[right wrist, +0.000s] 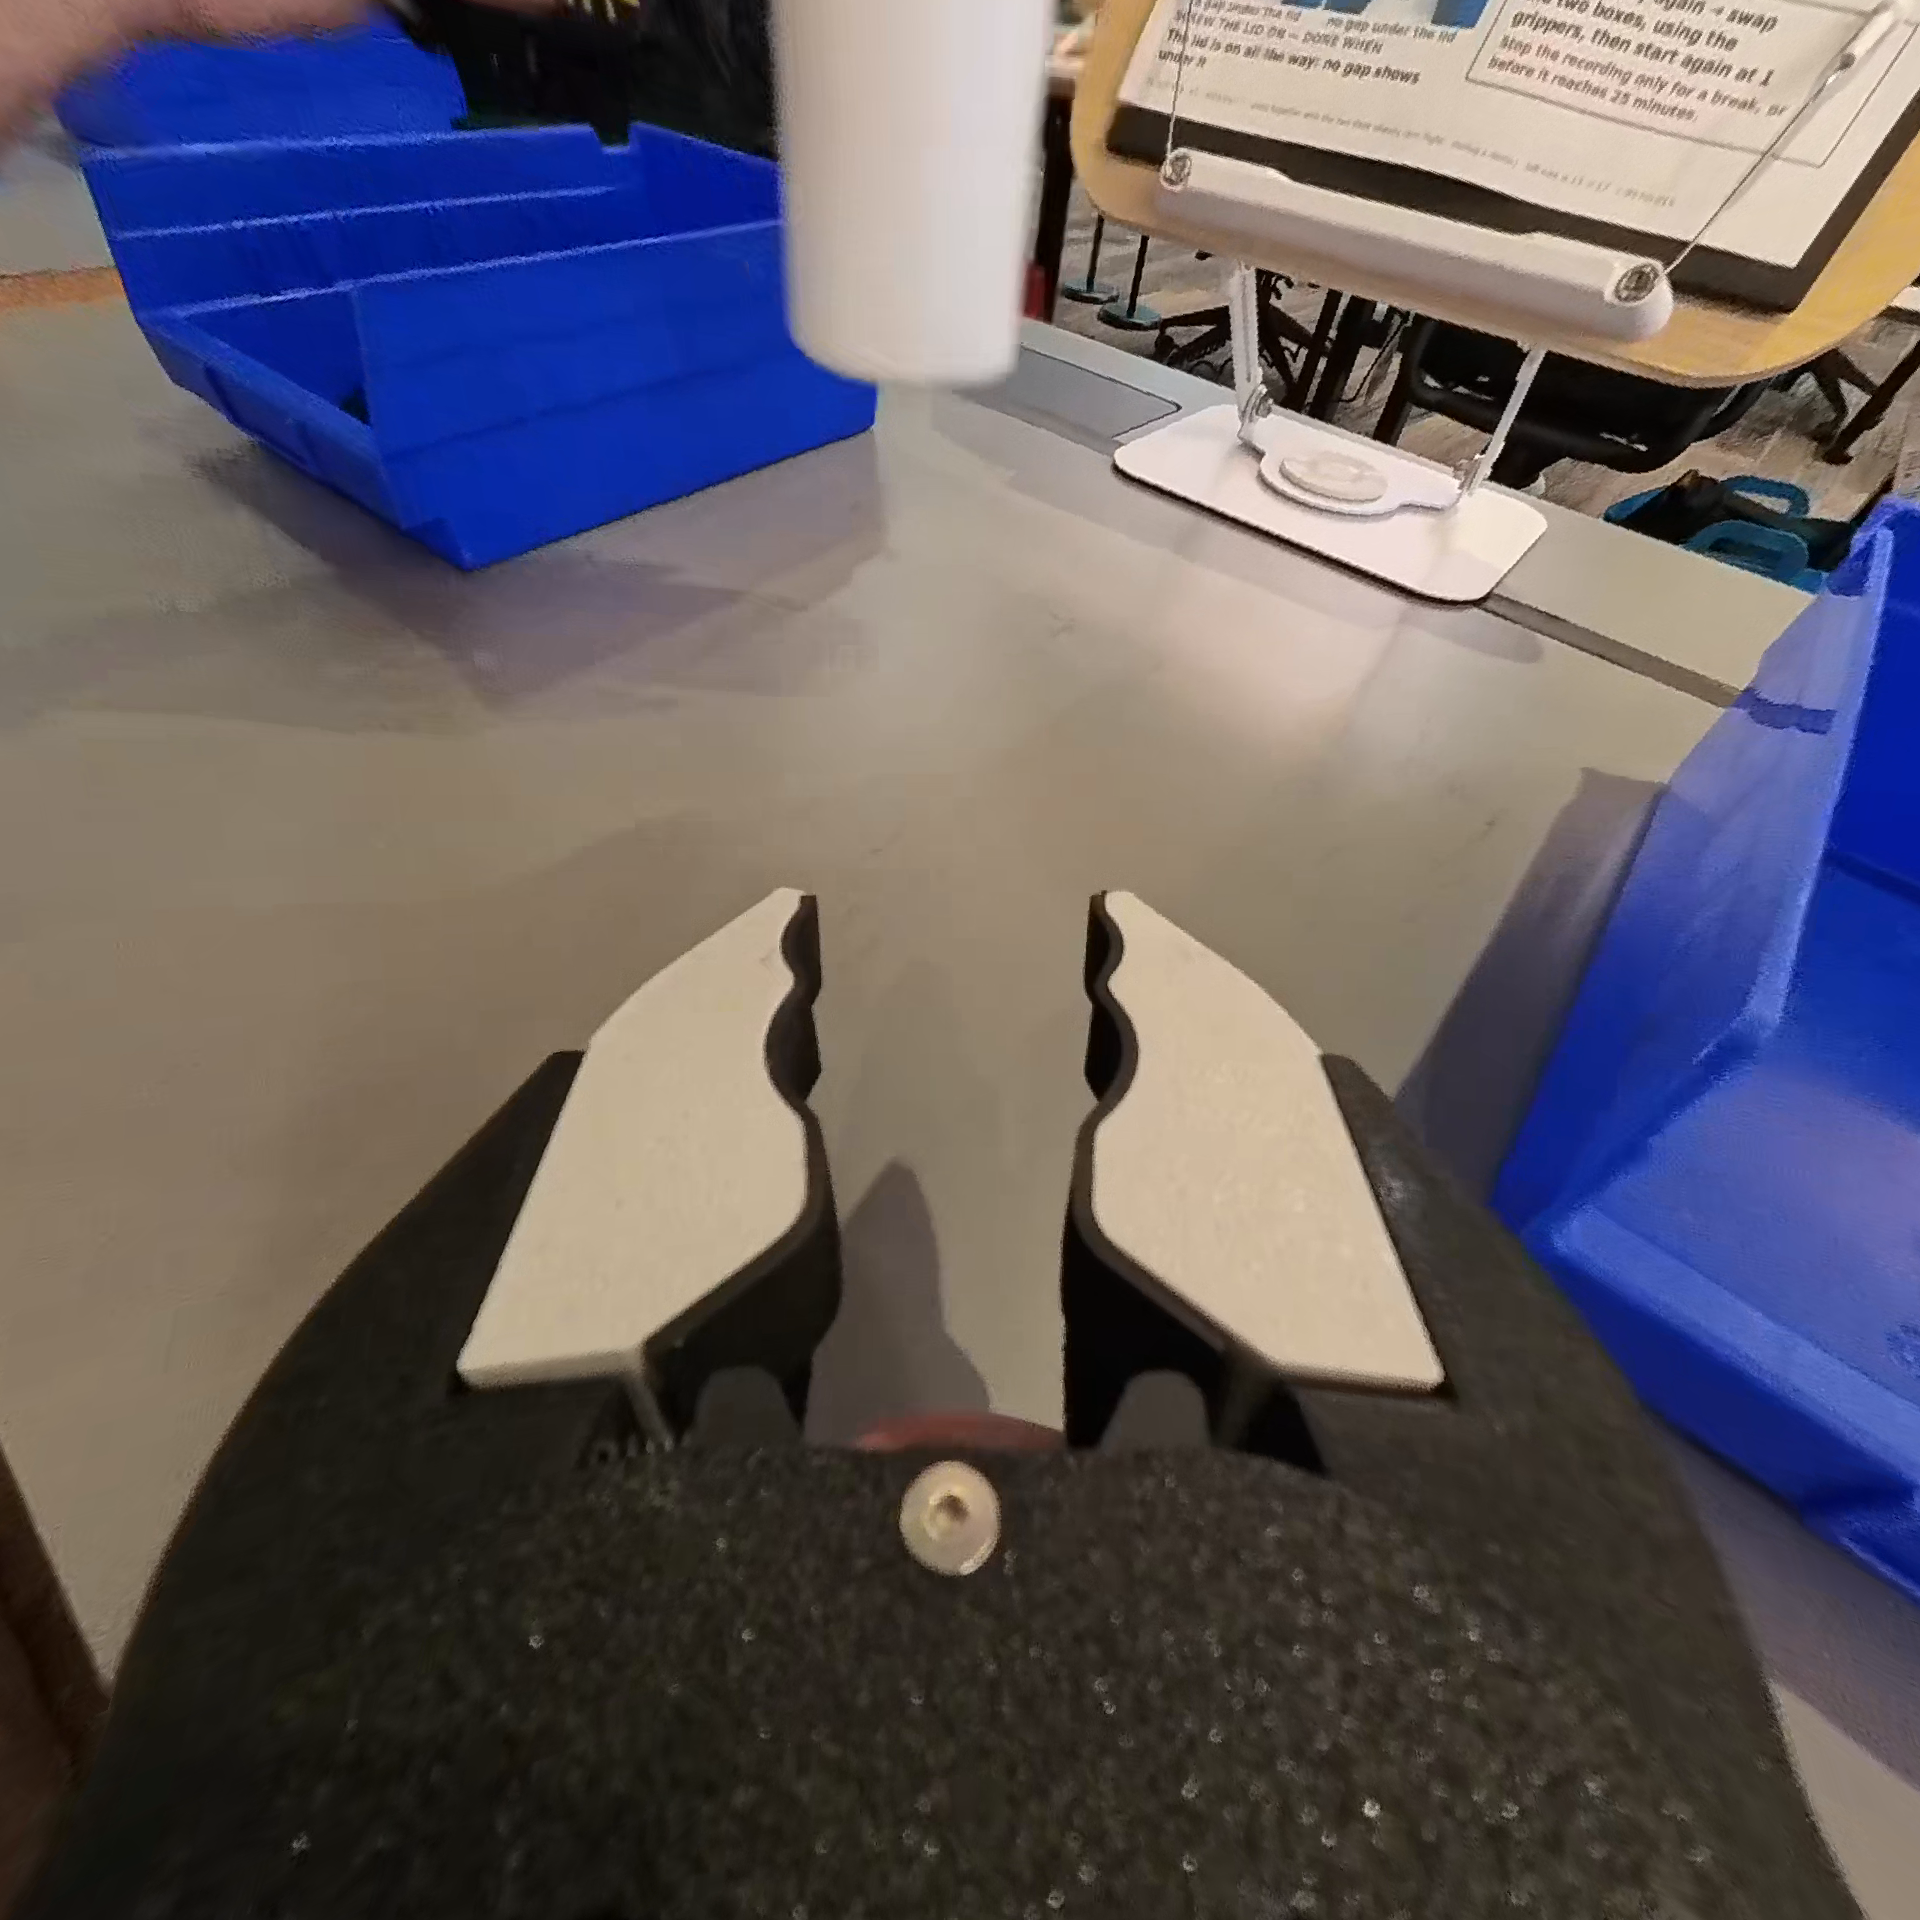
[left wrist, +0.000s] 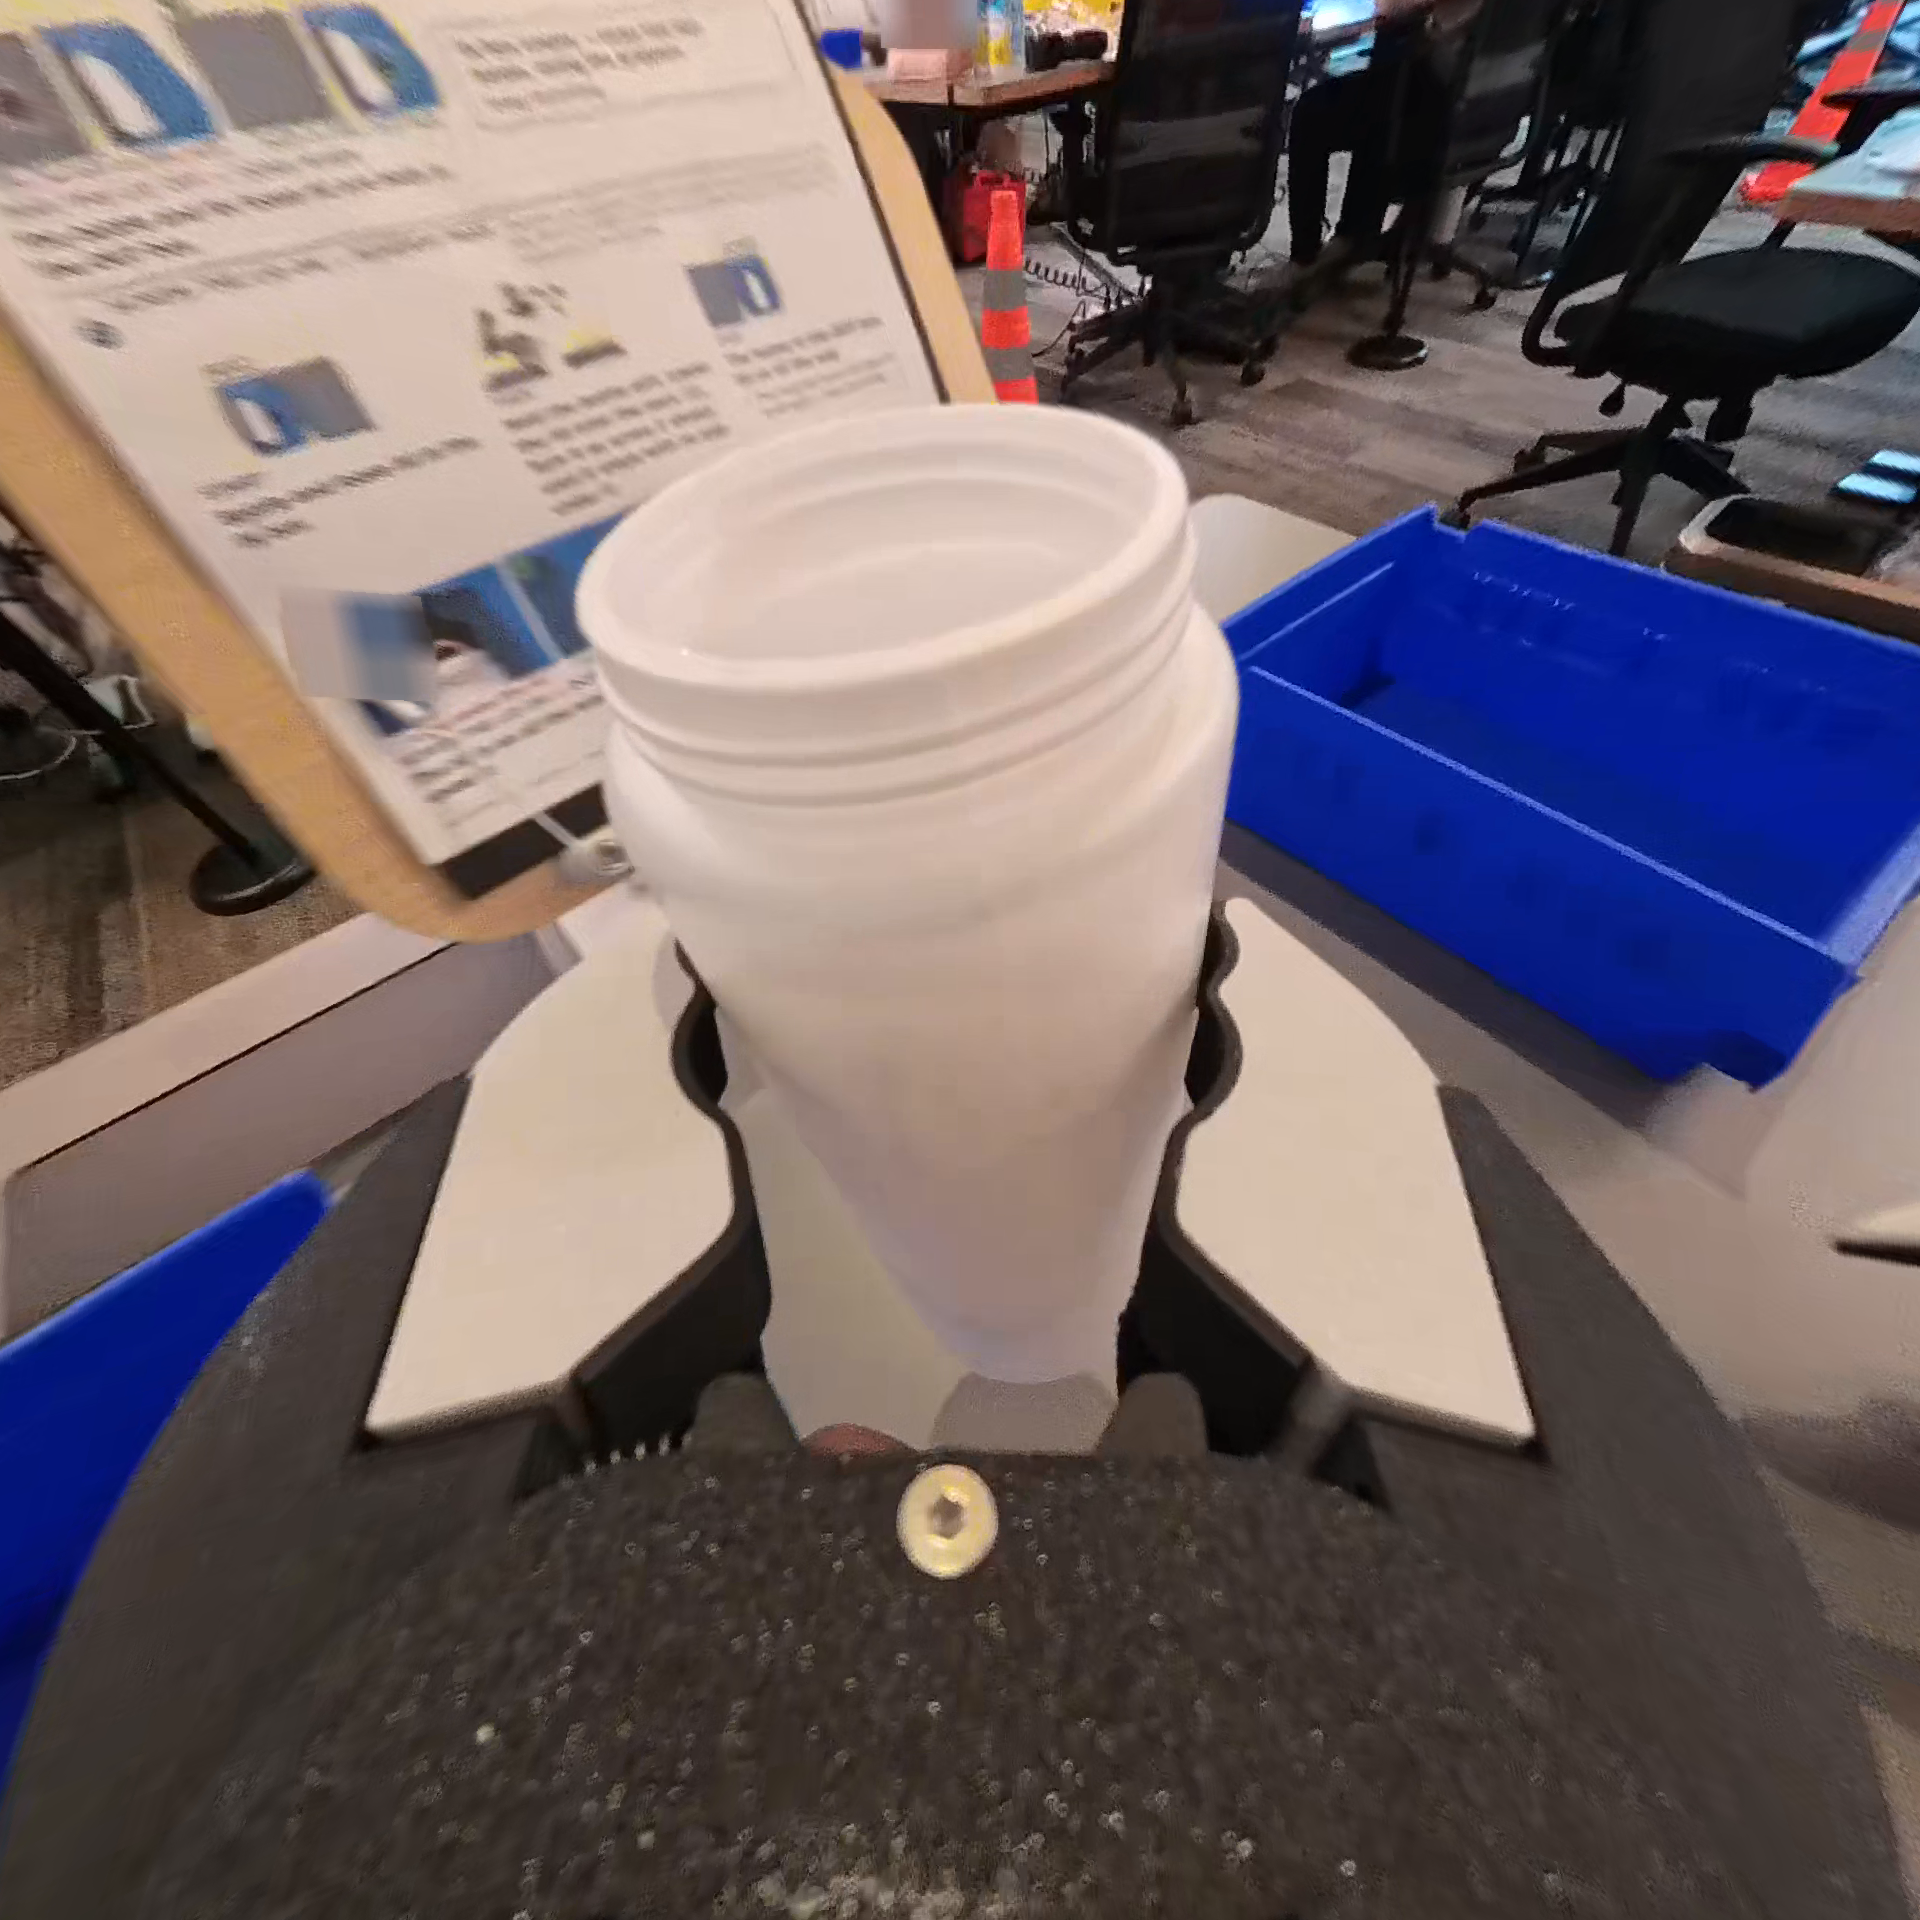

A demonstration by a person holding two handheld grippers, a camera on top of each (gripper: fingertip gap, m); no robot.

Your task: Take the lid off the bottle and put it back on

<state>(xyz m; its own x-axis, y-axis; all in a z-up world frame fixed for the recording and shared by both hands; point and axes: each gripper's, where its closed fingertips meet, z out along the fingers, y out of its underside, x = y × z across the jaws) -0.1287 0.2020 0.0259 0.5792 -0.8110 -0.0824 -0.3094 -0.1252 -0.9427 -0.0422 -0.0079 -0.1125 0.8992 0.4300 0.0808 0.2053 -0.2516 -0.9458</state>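
The left claw [left wrist: 951, 1029] is gripping the open white bottle [left wrist: 914, 790] upright, raised above the worktop [right wrist: 727, 727]. The right claw [right wrist: 951, 987] is hovering half-open, bare, over the worktop; only its view is showing the bottle's base.

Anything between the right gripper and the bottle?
Nothing visible. The right gripper is open and empty over bare grey table; the white bottle hangs ahead, off the table, lid off, in the left gripper. Blue bins sit to either side.

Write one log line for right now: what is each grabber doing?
left gripper: shut on white bottle, lifted, lid off | right gripper: open, empty, above grey table | lid: not visible
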